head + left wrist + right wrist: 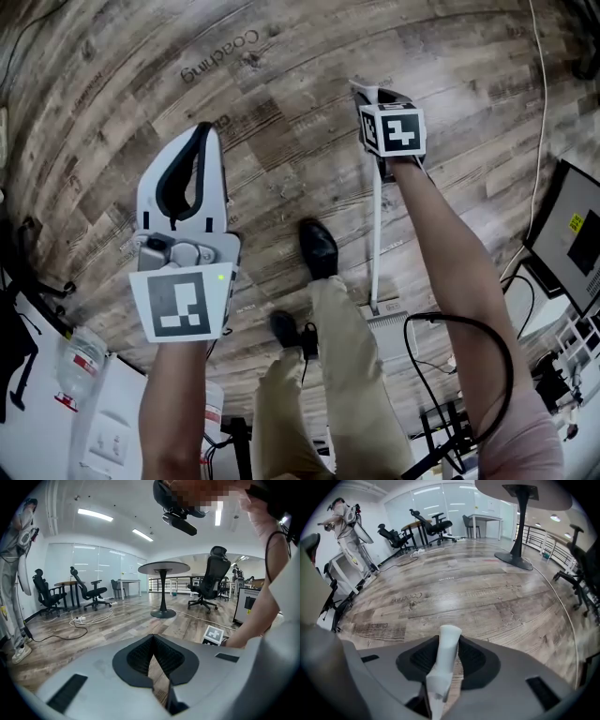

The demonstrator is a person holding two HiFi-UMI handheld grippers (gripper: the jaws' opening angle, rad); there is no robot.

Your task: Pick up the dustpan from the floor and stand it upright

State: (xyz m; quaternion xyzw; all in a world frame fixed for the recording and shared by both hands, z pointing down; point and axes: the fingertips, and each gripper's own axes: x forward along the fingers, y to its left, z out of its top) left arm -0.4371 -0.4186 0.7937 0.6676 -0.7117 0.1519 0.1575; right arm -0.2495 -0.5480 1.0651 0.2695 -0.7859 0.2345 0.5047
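Clamping the dustpan [377, 246] by its white handle [446, 660], the right gripper [449, 645] tops it; the left gripper [152, 643] is closed, empty.

Wood floor [281, 84], rnd table [163, 567], office chairs [209, 581]

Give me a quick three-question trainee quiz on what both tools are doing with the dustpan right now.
1. True or false: the left tool is clamped on the dustpan handle.
2. What sits between the right tool's jaws? A) a broom B) the dustpan handle C) nothing
3. Fill in: the dustpan handle's colour is ____.

Key: 1 false, since the left tool is held up with nothing in it; 2 B; 3 white.
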